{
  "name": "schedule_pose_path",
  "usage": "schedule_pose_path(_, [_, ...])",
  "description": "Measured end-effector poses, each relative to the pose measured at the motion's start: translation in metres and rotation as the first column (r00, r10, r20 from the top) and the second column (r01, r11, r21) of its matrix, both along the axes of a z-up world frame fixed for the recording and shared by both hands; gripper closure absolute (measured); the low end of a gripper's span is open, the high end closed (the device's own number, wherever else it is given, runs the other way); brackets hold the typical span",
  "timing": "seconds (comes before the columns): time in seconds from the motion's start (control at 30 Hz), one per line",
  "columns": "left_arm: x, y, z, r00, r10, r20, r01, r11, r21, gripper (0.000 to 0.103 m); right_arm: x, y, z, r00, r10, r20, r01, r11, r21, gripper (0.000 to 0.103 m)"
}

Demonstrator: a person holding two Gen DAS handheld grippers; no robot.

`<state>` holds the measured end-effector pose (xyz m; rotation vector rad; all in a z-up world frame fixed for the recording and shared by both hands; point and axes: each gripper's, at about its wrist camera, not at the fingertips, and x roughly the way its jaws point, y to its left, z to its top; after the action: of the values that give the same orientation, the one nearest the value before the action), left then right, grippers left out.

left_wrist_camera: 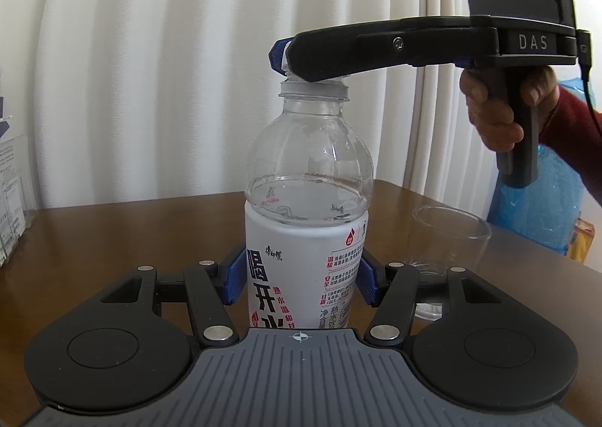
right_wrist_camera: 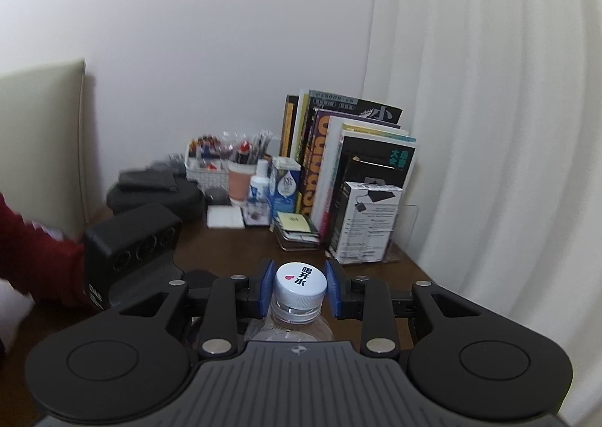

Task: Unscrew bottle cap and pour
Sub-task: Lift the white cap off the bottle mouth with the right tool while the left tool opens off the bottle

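Stood upright on the brown table (left_wrist_camera: pixel 113 216): a clear plastic bottle (left_wrist_camera: pixel 306 178) with a white label printed in black and red characters; water level visible just above the label's top edge; upper part transparent and ribbed. Clamped at the label by the left gripper (left_wrist_camera: pixel 299 276), blue pads (left_wrist_camera: pixel 234 276) pressed against both sides. Capped with a white ridged cap (right_wrist_camera: pixel 300 285) bearing black characters and a red drop mark; pinched on both sides by the right gripper (right_wrist_camera: pixel 300 287), blue pads (right_wrist_camera: pixel 268 285) tight against the cap's rim; cap seated on the neck, grey ring beneath it. Held from the right by a hand (left_wrist_camera: pixel 496 114) in a red sleeve (left_wrist_camera: pixel 568 122), the gripper's arms reaching nearly level over the bottle top. Placed just right of the bottle and a little behind: an empty clear glass (left_wrist_camera: pixel 447 250), upright, partly hidden by the left gripper's linkage. Lined along the wall: upright books (right_wrist_camera: pixel 338 163), a white box (right_wrist_camera: pixel 367 223), a basket of pens (right_wrist_camera: pixel 210 163), a small blue-and-white carton (right_wrist_camera: pixel 286 186), black cases (right_wrist_camera: pixel 158 193); white curtain (left_wrist_camera: pixel 188 50) behind; a blue bag (left_wrist_camera: pixel 541 201) at far right.
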<state>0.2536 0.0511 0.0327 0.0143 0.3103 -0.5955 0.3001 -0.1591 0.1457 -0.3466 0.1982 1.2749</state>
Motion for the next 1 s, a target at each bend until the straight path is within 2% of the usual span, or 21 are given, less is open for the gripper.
schedule_pose_path(0.33, [0.001,-0.002,0.001,1.0,-0.001,0.003,0.001,1.0,0.01,0.045,-0.004,-0.006,0.018,0.999,-0.005,0.055,0.003,1.0,0.026,0.071])
schedule_pose_path(0.5, [0.003,-0.005,-0.001,1.0,0.011,0.004,-0.011,1.0,0.012,0.045,-0.01,0.001,0.013,0.989,-0.141,0.049,0.141,0.99,-0.001,0.071])
schedule_pose_path(0.63, [-0.002,-0.009,0.0,0.999,0.033,0.005,-0.033,0.999,0.018,0.045,-0.023,-0.002,0.011,0.979,-0.201,0.031,0.199,0.979,0.043,0.071])
schedule_pose_path(0.73, [-0.008,-0.01,0.001,0.999,0.042,0.004,-0.042,0.999,0.014,0.04,-0.033,-0.005,0.014,0.966,-0.257,0.025,0.255,0.965,0.068,0.071])
schedule_pose_path(0.87, [-0.017,-0.013,0.003,0.997,0.077,0.019,-0.077,0.997,0.014,0.019,-0.044,-0.011,0.017,0.944,-0.328,0.01,0.327,0.942,0.072,0.071])
schedule_pose_path(1.0, [-0.024,-0.014,0.007,0.995,0.1,0.019,-0.101,0.995,0.011,0.012,-0.06,-0.021,0.015,0.922,-0.388,-0.006,0.387,0.919,0.074,0.071])
